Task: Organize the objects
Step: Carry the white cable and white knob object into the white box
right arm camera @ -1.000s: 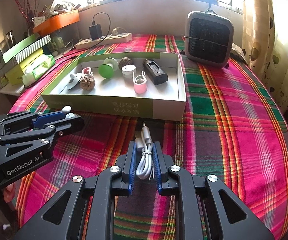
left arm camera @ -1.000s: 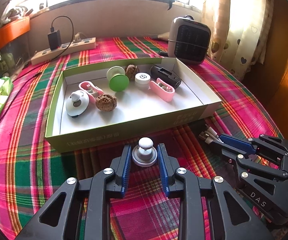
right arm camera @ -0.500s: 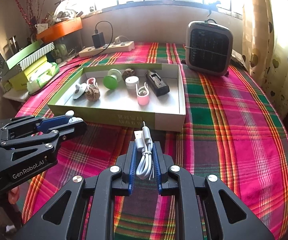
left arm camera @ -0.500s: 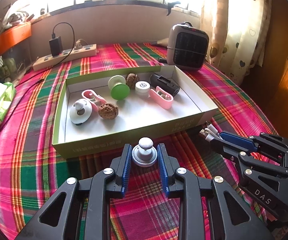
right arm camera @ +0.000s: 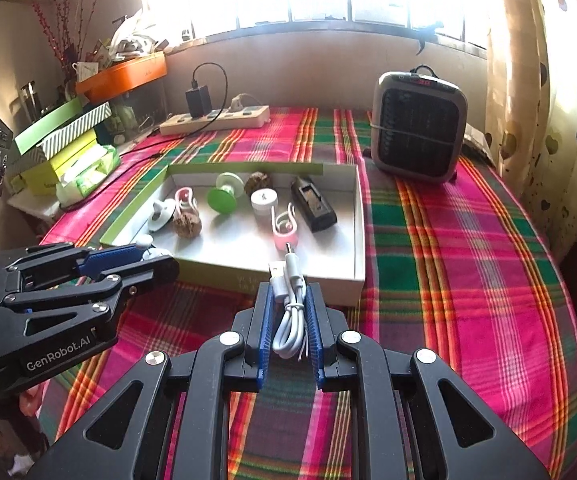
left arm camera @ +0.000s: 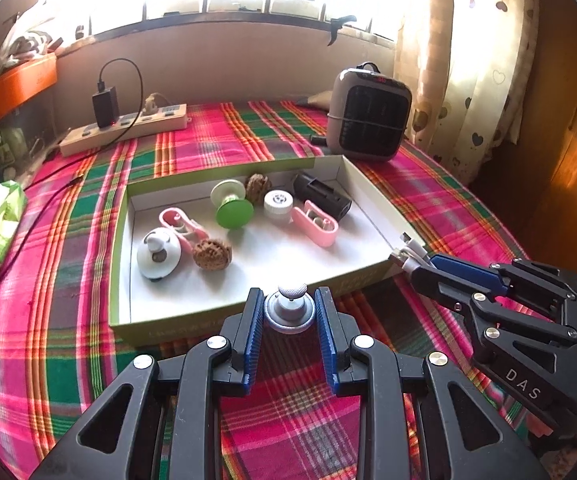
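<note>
Both grippers loaded, neither has dropped yet.

Left gripper [left arm camera: 289, 314]: jaws clamped on a small grey suction-cup knob [left arm camera: 289, 309], held just short of the near wall of the green-edged box [left arm camera: 370, 196]. Right gripper [right arm camera: 287, 312]: jaws clamped on a folded white USB cable [right arm camera: 288, 308], plug ends poking out ahead of the tips, also right at the box's near wall.

Already in the box, ahead of the left jaws: white suction cup [left arm camera: 158, 253], two walnuts (one at [left arm camera: 211, 254]), two pink clips (one at [left arm camera: 315, 223]), green spool [left arm camera: 231, 204], white cap [left arm camera: 278, 204], black battery charger [left arm camera: 321, 196].

Progress, my read: most of the sorting is done, eight items inside. Left to do: carry knob and cable over the wall, release both. Plenty of free floor just beyond the left jaws. No other loose small items visible on the plaid desk [right arm camera: 468, 248]; the power strip [left arm camera: 124, 128] and heater [left arm camera: 368, 120] beyond the box look like fixtures, not task items.
</note>
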### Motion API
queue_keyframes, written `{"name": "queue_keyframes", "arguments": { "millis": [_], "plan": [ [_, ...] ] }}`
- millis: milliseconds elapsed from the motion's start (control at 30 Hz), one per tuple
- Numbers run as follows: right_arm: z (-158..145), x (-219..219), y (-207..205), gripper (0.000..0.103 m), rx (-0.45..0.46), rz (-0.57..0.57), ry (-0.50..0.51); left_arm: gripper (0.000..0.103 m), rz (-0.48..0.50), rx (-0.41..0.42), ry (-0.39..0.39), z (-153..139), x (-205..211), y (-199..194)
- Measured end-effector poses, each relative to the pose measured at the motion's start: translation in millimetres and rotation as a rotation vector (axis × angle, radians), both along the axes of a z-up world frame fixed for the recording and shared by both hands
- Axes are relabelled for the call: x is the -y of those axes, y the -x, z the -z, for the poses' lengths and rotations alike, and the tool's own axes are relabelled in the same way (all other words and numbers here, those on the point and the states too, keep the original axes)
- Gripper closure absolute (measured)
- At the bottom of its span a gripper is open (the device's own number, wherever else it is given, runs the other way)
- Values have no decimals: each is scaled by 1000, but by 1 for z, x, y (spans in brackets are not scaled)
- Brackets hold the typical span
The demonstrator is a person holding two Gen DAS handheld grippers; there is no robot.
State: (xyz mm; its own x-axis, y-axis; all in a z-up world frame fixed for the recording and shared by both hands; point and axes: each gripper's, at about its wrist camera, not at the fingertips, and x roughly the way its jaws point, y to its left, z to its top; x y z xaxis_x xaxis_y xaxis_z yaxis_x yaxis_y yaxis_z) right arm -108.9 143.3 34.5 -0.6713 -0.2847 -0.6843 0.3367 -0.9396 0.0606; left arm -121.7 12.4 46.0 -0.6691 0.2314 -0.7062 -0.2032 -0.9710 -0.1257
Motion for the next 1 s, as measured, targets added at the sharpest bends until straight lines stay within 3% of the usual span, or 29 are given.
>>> {"name": "queue_keyframes", "arguments": {
  "millis": [600, 1000],
  "plan": [
    [-6, 4, 39, 85, -12, -6, -20, 79, -18, 7, 4, -2, 3, 32],
    [6, 6, 69, 85, 34, 3, -21, 79, -30, 30, 3, 6, 5, 53]
  ]
}}
